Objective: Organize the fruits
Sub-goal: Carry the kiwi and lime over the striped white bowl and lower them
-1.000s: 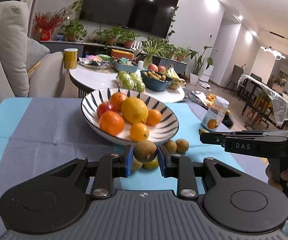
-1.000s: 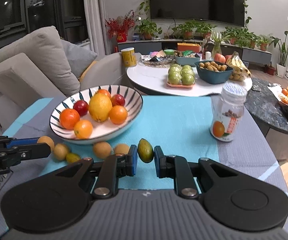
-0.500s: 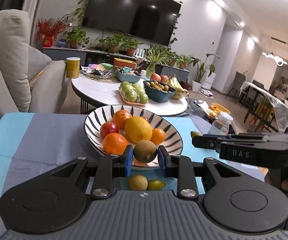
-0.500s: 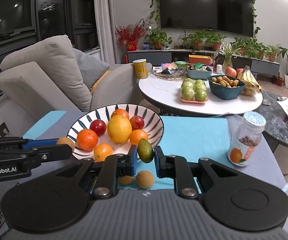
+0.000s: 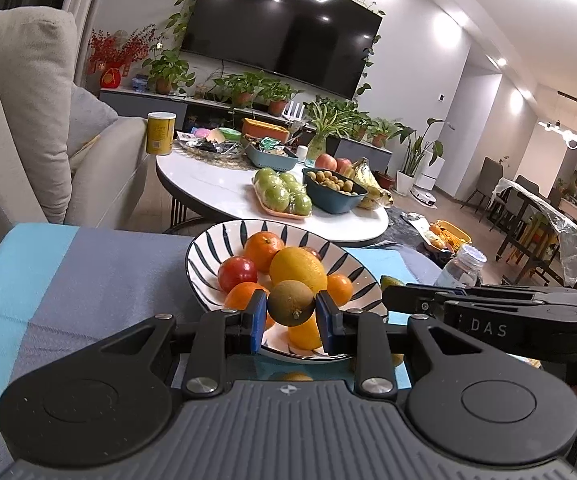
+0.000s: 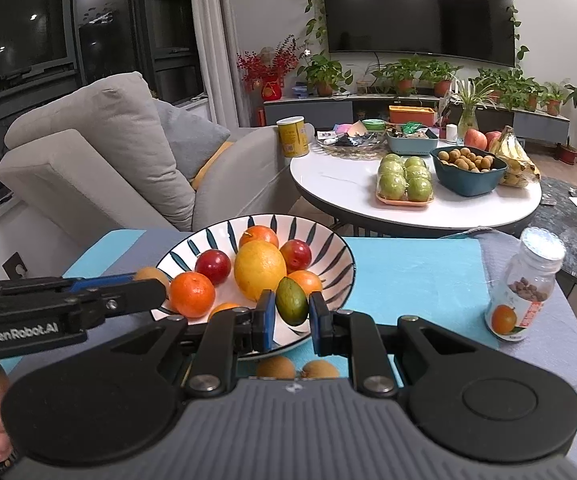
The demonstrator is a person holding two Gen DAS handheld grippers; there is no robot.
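Note:
A striped bowl (image 5: 208,248) (image 6: 328,256) on the blue cloth holds oranges, a large yellow citrus (image 5: 298,270) (image 6: 259,268) and red fruits. My left gripper (image 5: 291,314) is shut on a brown kiwi (image 5: 290,304) and holds it above the bowl's near side. My right gripper (image 6: 292,312) is shut on a small green fruit (image 6: 291,301) and holds it above the bowl's near rim. Two brown kiwis (image 6: 276,367) lie on the cloth in front of the bowl. The left gripper also shows at the left of the right wrist view, its kiwi (image 6: 151,276) just visible.
A clear jar (image 6: 524,288) (image 5: 462,266) with an orange label stands on the cloth to the right. Behind is a white round table (image 6: 352,184) with green apples, a blue bowl and bananas. A grey sofa (image 6: 100,168) is to the left.
Both grippers have risen and moved forward with their fruits, from the cloth in front of the bowl to above its near part. The loose kiwis stayed on the cloth.

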